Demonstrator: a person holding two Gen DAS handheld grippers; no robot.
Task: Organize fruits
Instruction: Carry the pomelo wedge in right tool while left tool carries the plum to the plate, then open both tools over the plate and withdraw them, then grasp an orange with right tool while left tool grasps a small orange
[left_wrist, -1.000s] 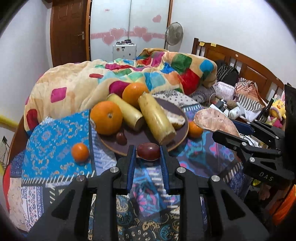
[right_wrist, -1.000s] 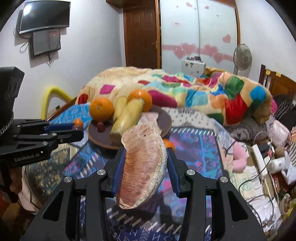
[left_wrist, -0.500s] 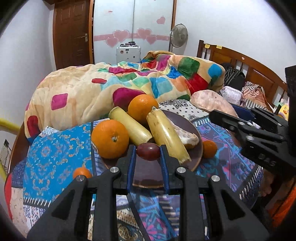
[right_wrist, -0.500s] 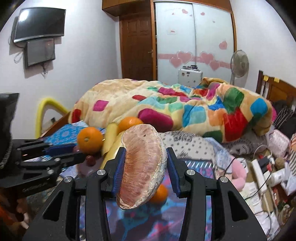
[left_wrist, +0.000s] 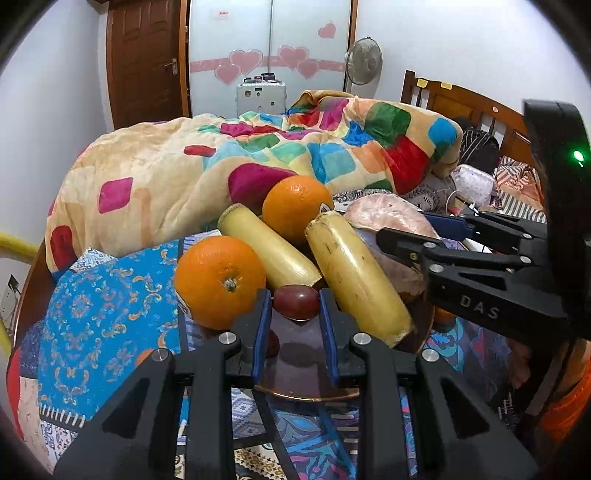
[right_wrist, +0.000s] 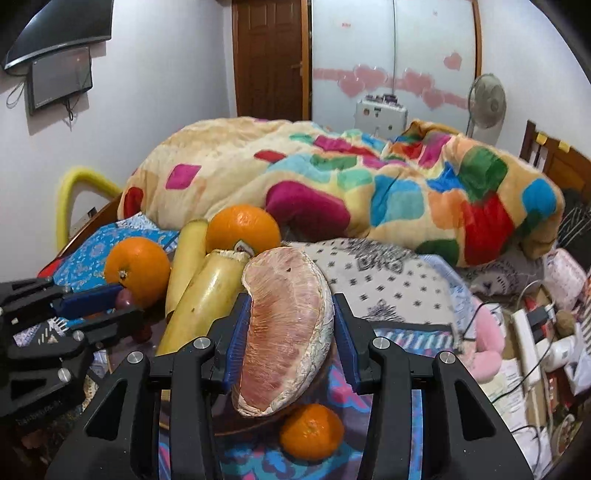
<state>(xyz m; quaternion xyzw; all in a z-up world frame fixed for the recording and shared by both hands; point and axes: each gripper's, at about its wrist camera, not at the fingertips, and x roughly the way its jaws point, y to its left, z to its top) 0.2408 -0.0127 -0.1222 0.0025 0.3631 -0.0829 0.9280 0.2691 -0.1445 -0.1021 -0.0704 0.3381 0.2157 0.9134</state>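
My left gripper (left_wrist: 295, 314) is shut on a dark red grape (left_wrist: 296, 302), held just above the near part of a brown plate (left_wrist: 306, 384). The plate carries two oranges (left_wrist: 220, 281) (left_wrist: 297, 206), two yellow sugarcane pieces (left_wrist: 356, 277) (left_wrist: 267, 249) and another grape (left_wrist: 272, 343). My right gripper (right_wrist: 288, 332) is shut on a pink pomelo wedge (right_wrist: 286, 339) over the plate's right side; the wedge also shows in the left wrist view (left_wrist: 388, 216). A small mandarin (right_wrist: 312, 432) lies on the cloth beside the plate.
The plate sits on a patterned blue cloth (left_wrist: 96, 306) on a bed. A colourful quilt (right_wrist: 332, 181) is heaped behind. Cables, a power strip and clutter (right_wrist: 532, 339) lie at the right. Another small mandarin (left_wrist: 142, 358) lies left of the plate.
Both grippers have moved forward toward the plate with their fruit still held. The grape is now over the plate, and the pomelo wedge is now close beside the sugarcane.
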